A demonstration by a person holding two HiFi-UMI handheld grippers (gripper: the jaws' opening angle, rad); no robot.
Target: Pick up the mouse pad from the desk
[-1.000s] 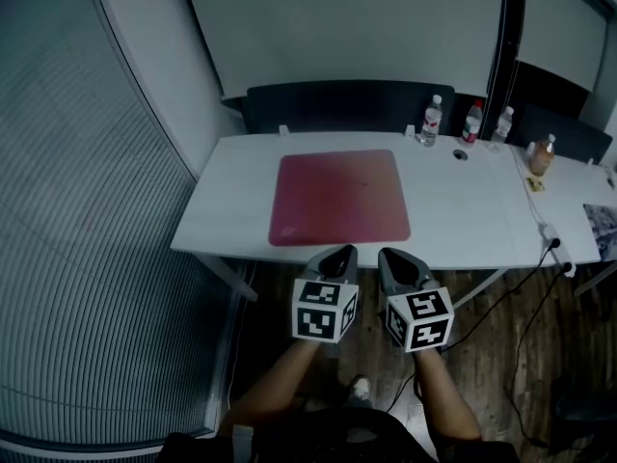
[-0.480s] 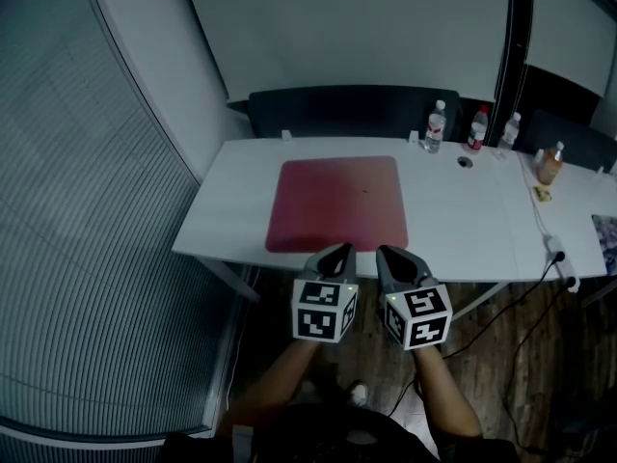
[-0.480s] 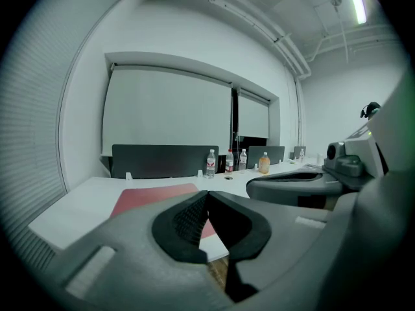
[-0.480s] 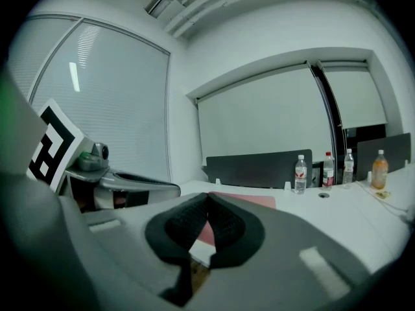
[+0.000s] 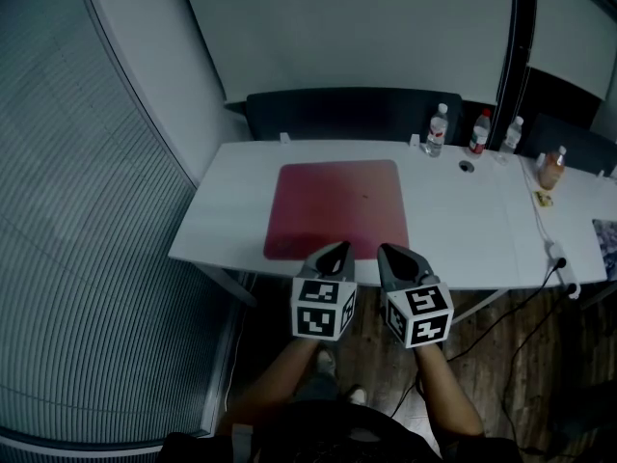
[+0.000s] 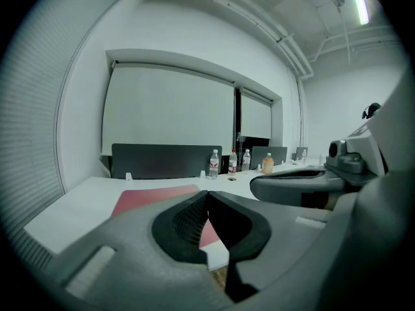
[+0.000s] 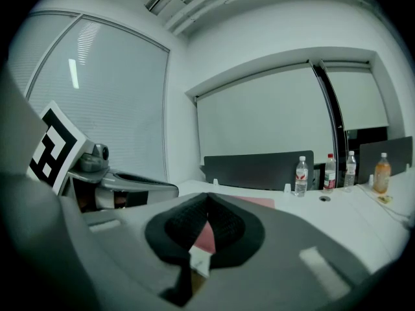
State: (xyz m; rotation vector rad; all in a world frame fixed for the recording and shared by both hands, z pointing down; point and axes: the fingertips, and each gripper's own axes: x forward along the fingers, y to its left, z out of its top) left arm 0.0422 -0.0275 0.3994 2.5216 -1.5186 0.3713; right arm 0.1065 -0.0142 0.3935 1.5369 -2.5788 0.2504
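A dark red mouse pad [image 5: 337, 208] lies flat on the white desk [image 5: 231, 210], left of its middle. My left gripper [image 5: 335, 251] and right gripper [image 5: 393, 252] hover side by side just off the desk's near edge, both shut and empty, tips pointing at the pad's near edge. In the left gripper view the pad [image 6: 152, 197] shows beyond the closed jaws, with the right gripper [image 6: 259, 188] at the right. The right gripper view catches the pad [image 7: 256, 201] past its closed jaws and the left gripper [image 7: 172, 190] at the left.
Three water bottles [image 5: 437, 129] and an orange-drink bottle [image 5: 551, 168] stand at the desk's back right. A dark partition panel [image 5: 337, 112] runs along the far edge. Cables and a power strip [image 5: 559, 258] hang at the right. Window blinds [image 5: 87, 258] fill the left.
Both grippers have come a little closer to the desk's near edge, side by side. The jaws have stayed shut and the pad has not moved.
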